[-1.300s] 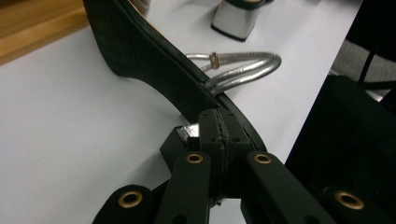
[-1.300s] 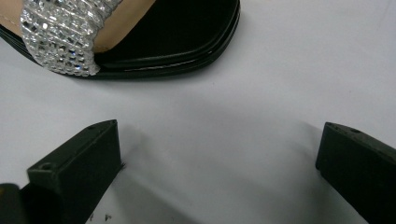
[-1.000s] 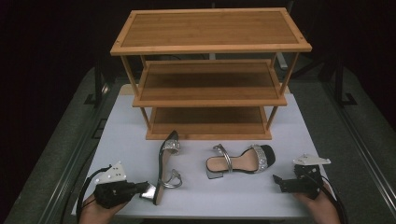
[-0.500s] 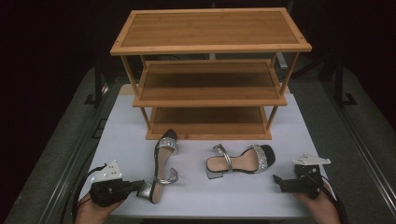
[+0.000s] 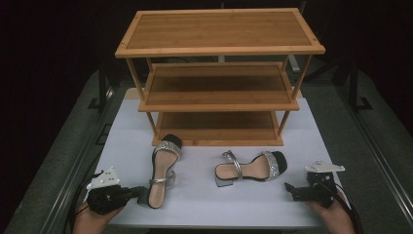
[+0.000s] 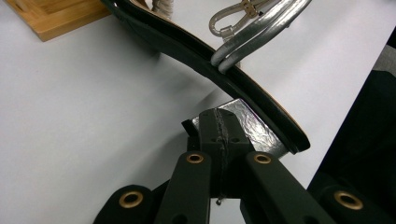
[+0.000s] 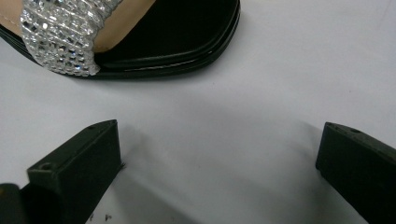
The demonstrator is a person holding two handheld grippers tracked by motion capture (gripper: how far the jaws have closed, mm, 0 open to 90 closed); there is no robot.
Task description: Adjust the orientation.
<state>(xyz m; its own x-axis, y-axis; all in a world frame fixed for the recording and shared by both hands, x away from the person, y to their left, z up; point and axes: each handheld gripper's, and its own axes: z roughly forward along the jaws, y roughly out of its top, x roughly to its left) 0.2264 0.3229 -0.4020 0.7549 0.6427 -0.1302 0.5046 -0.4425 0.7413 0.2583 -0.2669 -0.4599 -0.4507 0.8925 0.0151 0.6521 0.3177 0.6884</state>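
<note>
Sandal (image 5: 161, 171) heel gripped at the table's near edge.
Left gripper (image 5: 138, 194) jaws pinch its silver heel; right gripper (image 5: 290, 190) jaws spread, just beside the other sandal (image 5: 251, 167).

Two sandals, one (image 5: 163, 168) with a glossy black sole edge and crinkled silver-foil heel, the other (image 5: 251, 166) with a glittering rhinestone strap, lie on a matt white table (image 5: 204, 204) beside a smooth wooden rack (image 5: 219, 48).

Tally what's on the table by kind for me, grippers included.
Sandals: 2, the left sandal and the right sandal
Wooden shelf racks: 1, the three-tier rack
Grippers: 2, the left gripper and the right gripper
Total: 5
</note>
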